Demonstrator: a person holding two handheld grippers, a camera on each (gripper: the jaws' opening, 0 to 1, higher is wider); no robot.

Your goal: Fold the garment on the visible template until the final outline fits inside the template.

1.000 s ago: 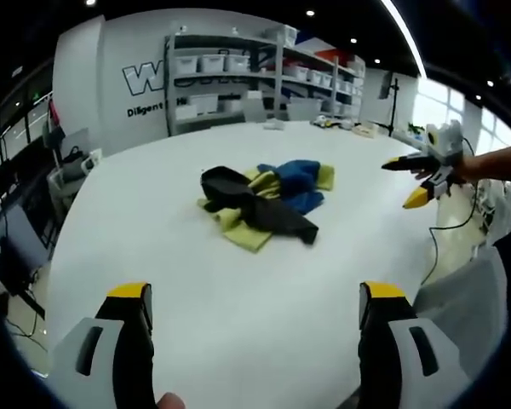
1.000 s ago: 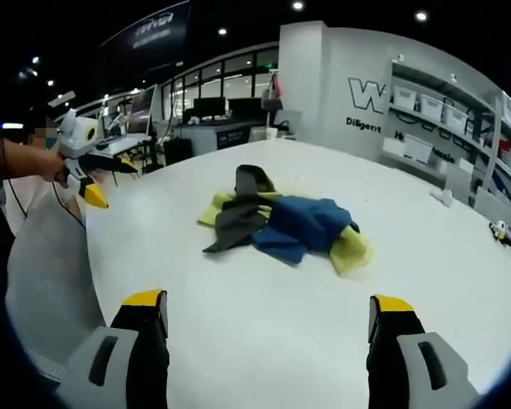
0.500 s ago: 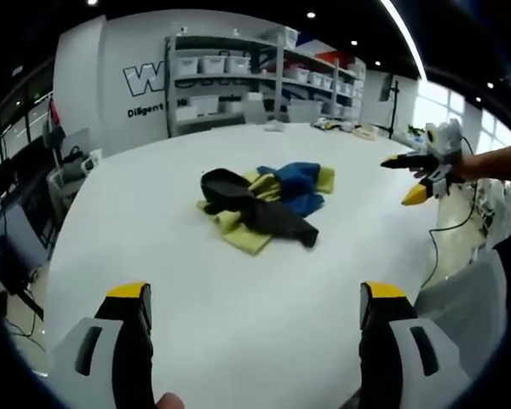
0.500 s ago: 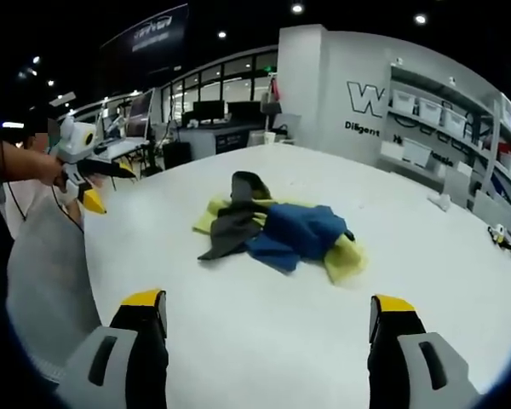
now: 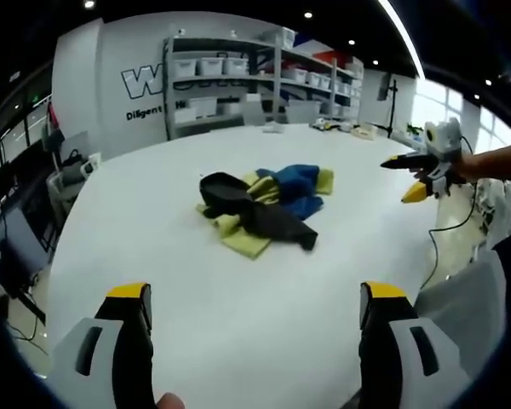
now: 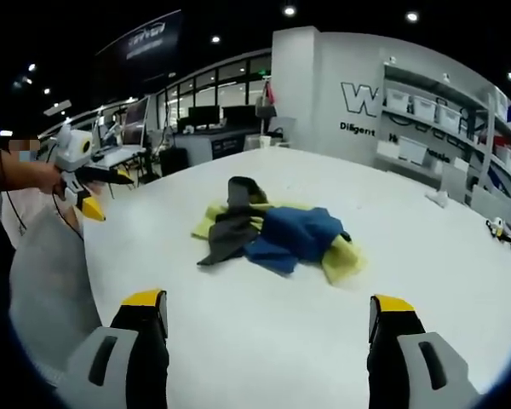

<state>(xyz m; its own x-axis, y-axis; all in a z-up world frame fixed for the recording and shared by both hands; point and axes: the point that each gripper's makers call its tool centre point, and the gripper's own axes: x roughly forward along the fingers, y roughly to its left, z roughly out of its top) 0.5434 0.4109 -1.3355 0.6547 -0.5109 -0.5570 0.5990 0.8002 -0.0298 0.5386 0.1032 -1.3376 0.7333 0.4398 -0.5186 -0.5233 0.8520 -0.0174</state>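
Clothes (image 5: 260,207) are seen in one crumpled pile on one big white table (image 5: 153,256). Three colours can be counted in the pile: yellow-green, blue and dark grey. How many pieces there are cannot be told. No template outline can be made out on the table.

Two grippers are held above the table. In the left gripper view, the left gripper (image 5: 254,302) is spread wide with nothing between its jaws, and the pile lies well ahead of it, between the two jaw tips. The right gripper (image 5: 415,176) is seen far off to the right, near the table's edge, held by a hand (image 5: 462,166); its yellow tips are apart.

In the right gripper view, the right gripper (image 6: 268,308) is also spread wide and holds nothing. The pile (image 6: 277,234) lies well ahead. The left gripper (image 6: 98,191) is seen far to the left, past the table's edge.

Bare white table is seen all around the pile, with much open room on every side. Shelves with many white bins (image 5: 230,72) stand behind the table.
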